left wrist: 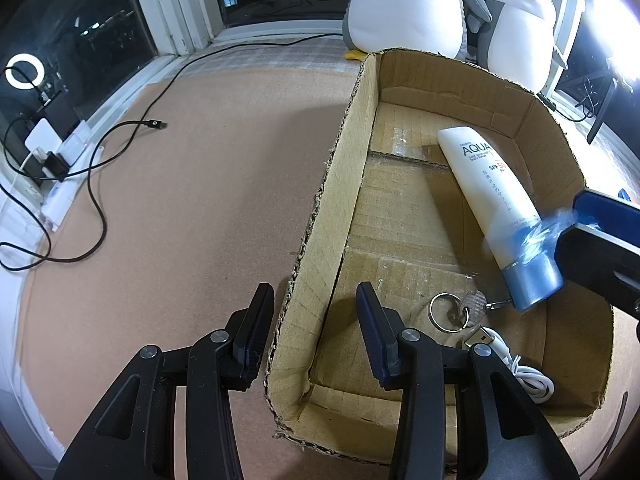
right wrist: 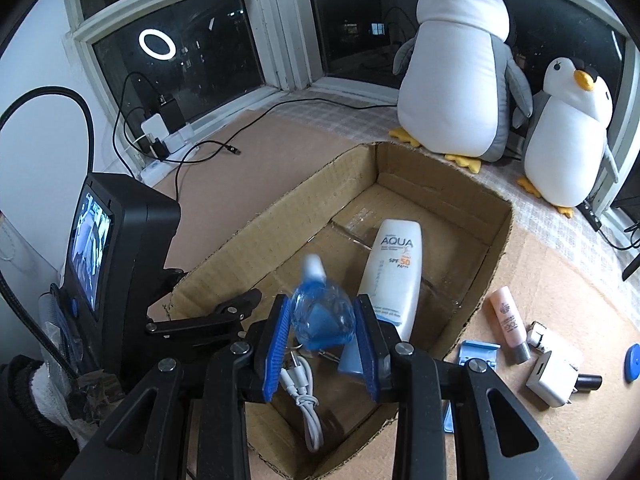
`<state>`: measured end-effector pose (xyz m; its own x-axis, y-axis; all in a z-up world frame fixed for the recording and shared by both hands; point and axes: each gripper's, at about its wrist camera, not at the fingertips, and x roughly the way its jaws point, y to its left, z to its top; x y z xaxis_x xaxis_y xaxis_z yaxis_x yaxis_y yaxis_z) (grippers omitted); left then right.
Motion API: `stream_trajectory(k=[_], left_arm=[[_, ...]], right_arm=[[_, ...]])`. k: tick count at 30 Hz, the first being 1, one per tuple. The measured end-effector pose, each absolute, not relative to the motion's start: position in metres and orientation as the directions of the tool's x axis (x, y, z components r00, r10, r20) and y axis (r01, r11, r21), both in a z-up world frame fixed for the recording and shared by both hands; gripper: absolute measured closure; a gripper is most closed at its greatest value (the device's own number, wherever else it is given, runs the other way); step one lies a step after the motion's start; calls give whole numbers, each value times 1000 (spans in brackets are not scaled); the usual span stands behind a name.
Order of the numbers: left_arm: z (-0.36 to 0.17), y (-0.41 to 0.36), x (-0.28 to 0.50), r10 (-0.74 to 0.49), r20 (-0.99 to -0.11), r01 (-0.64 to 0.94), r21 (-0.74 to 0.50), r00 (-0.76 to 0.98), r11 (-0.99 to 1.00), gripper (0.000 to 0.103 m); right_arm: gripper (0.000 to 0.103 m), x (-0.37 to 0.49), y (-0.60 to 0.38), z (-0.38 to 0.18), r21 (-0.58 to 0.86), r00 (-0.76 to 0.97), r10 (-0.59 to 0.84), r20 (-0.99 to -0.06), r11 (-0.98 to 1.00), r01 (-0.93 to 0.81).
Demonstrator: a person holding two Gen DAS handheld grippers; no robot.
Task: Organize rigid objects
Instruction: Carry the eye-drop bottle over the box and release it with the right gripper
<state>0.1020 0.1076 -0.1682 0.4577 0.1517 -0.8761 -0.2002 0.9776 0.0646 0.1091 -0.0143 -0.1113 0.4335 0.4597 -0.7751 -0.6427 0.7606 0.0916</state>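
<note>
An open cardboard box [left wrist: 328, 200] [right wrist: 256, 236] lies on the brown mat. In it are a white AQUA sunscreen tube with a blue cap [left wrist: 492, 200] [right wrist: 394, 272], a key on a ring [left wrist: 464, 308] and a coiled white USB cable [left wrist: 520, 372] [right wrist: 304, 396]. My right gripper [right wrist: 323, 320] is shut on a small clear bottle of blue liquid [right wrist: 322, 312] and holds it over the box; the bottle looks blurred [left wrist: 540, 232]. My left gripper [left wrist: 316, 320] is open and straddles the box's left wall near its front corner, without gripping it.
To the right of the box lie a pink tube [right wrist: 508, 324], a white charger [right wrist: 554, 376], a blue clip [right wrist: 478, 354] and a blue disc [right wrist: 634, 360]. Two plush penguins [right wrist: 456, 64] [right wrist: 568, 136] sit at the back. A black cable [left wrist: 120, 136] and a power strip [left wrist: 60, 184] lie on the left.
</note>
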Motion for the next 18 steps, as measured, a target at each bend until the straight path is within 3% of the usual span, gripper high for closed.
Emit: stream_trajectory(k=[2,4,6,18], left_arm=[[-168,108,102,152,-876,-201,64,457,978,62],[-168,108,102,151,-876,-200,64,458,978,62],[-168,108,102,151,-876,-200,65,458,978,62],[-167,109,99,158,-876,-198,74,456,978,62]], right_arm=[[66,109,-14,-110,87,439,460,-772,761,-643],[47,107,-15,-108,77,452,457,-766,763,-642],[41,106,-16,-107,65,466,453,-760,766,-639],[34,110,-41,-100,43,510,419,-751,803,-595]])
